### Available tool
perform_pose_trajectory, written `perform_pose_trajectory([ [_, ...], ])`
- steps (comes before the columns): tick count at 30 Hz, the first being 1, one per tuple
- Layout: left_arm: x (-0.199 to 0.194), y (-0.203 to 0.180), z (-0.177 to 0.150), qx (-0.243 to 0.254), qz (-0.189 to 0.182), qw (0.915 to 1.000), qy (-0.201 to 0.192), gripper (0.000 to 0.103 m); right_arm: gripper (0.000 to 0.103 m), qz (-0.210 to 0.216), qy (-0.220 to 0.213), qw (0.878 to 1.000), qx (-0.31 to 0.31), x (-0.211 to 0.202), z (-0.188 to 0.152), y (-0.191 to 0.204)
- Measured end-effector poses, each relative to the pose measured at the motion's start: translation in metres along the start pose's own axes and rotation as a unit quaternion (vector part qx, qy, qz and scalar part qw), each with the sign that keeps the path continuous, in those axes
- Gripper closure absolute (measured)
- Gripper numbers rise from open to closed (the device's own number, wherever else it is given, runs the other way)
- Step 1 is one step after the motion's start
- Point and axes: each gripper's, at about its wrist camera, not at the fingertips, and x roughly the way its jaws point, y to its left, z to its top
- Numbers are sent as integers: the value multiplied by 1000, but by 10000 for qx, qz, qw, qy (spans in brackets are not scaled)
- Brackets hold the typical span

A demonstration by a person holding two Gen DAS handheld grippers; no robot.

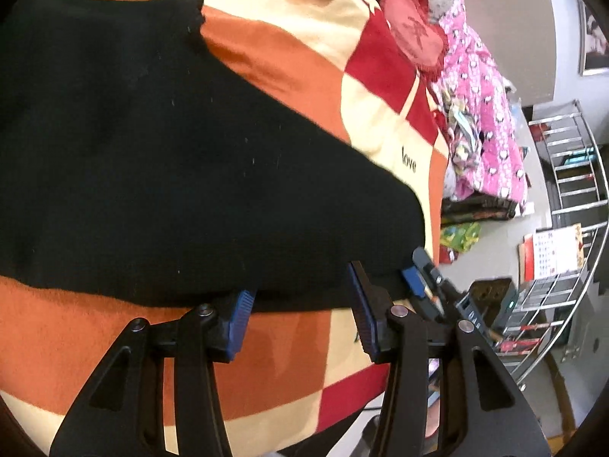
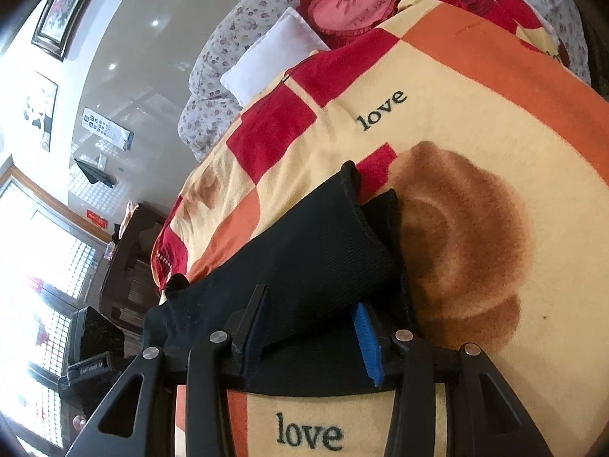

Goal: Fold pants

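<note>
My left gripper (image 1: pixel 300 304) is nearest in the left wrist view: its blue pads (image 1: pixel 239 320) stand apart at the near edge of the black pants (image 1: pixel 152 160), and the hem lies across the gap between them without either pad pressing on it. Just to the right, only this view shows the tip of my right gripper (image 1: pixel 418 278) at the same hem. The pants spread from there up and to the left over the checked blanket (image 1: pixel 285 365), flat and dark. Beyond, at the right edge of the bed, lies a pink patterned cloth (image 1: pixel 483 114), then a red heart cushion (image 1: pixel 411 38), and off the bed a metal rack (image 1: pixel 571 175)

The right wrist view gives what the left one cannot. Close in, my right gripper (image 2: pixel 308 335) straddles the near fold of the pants (image 2: pixel 304 251); the cloth runs between its pads, which stand apart, and I cannot tell whether they touch it. From here the pants show as a doubled strip with two leg ends (image 2: pixel 365 205) lying one over the other, reaching toward a brown flower print on the blanket (image 2: pixel 495 122). Farther back are a white pillow (image 2: pixel 274 57), the heart cushion (image 2: pixel 350 3) and a floral quilt (image 2: pixel 236 38), and at the far left a bright window (image 2: pixel 45 251) and a framed picture (image 2: pixel 64 19) on the wall
</note>
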Motion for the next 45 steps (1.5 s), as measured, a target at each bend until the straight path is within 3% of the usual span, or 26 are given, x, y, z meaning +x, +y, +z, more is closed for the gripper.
perform_pose_trajectory([
  [4,9,2,3,-46,13,10000,-57,57,61,11,-146,9999,-67,2,-1,2],
  [6,8,1,2,28,12,9999,-133,57,89,-264,-216,9986,-402,5,-1,9],
  [7,8,-1,1,94,48,9999,-132,60,95,-353,-296,9979,-454,5,-2,10],
  [9,10,-1,2,157,166,9997,-90,78,98,-312,-423,9976,-451,1,-3,11],
  [11,11,2,0,169,149,9997,22,88,98,-389,-572,9956,-640,-8,-5,20],
  [15,-2,-12,-13,592,104,9982,-56,89,98,-525,-763,9896,-1097,-37,-14,40],
  [18,1,-25,-24,959,276,9950,-65,89,98,-685,-808,9879,-1129,-52,-20,35],
  [23,24,-15,-30,897,378,9951,153,89,98,-1145,-391,9902,-704,-28,-21,5],
  [26,17,-17,-31,996,410,9939,247,89,91,-1154,-368,9913,-512,-32,-19,1],
  [30,-5,-26,-41,1405,568,9880,288,89,78,-1513,-701,9829,-781,-54,-12,24],
  [34,-46,-23,-44,1684,704,9832,11,88,69,-1112,-629,9837,-1265,-47,-8,67],
  [36,-73,-13,-37,1690,864,9814,-269,84,69,-786,-425,9846,-1505,-27,-7,90],
  [38,-98,1,-29,1594,1037,9801,-567,68,69,-489,-87,9842,-1698,1,-7,112],
  [40,-127,22,-18,1427,1342,9758,-967,59,68,-309,220,9799,-1957,34,-8,135],
  [42,-149,43,-8,1216,1657,9699,-1309,54,68,-178,456,9766,-2092,64,-9,155],
  [45,-175,78,10,920,1943,9648,-1514,53,68,119,816,9704,-2268,107,-11,183],
])
